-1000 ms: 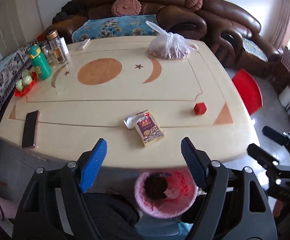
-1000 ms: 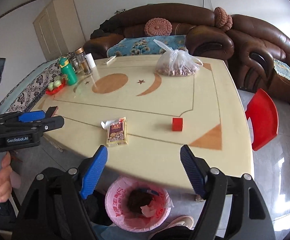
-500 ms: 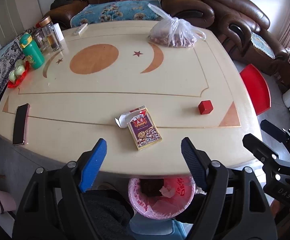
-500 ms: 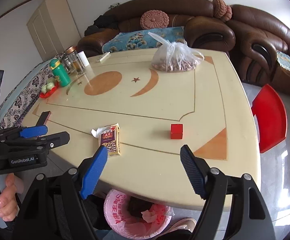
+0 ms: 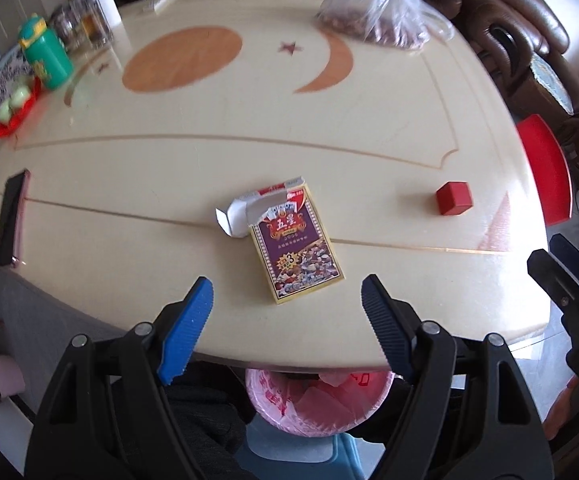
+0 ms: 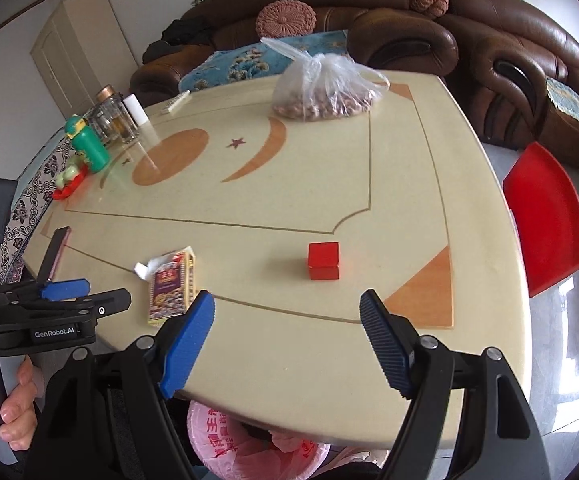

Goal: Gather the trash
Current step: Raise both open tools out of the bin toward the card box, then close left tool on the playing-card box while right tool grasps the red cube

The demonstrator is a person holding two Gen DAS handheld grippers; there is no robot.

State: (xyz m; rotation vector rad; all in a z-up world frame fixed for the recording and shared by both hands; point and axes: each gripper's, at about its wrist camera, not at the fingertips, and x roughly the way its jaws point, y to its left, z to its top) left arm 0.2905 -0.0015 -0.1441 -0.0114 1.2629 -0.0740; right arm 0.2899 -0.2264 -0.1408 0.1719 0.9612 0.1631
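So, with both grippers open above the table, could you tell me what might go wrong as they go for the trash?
1. The left gripper hangs open by the purple-and-gold card box, whose torn white flap sticks out sideways; the fingers could snag it.
2. The small red cube has smooth faces; the right gripper might nudge it away.
3. The pink-lined bin sits partly under the cream table edge, so drops may miss.

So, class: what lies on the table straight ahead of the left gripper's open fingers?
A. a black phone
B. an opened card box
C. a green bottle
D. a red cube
B: the opened card box lies flat between and beyond the left gripper fingers.
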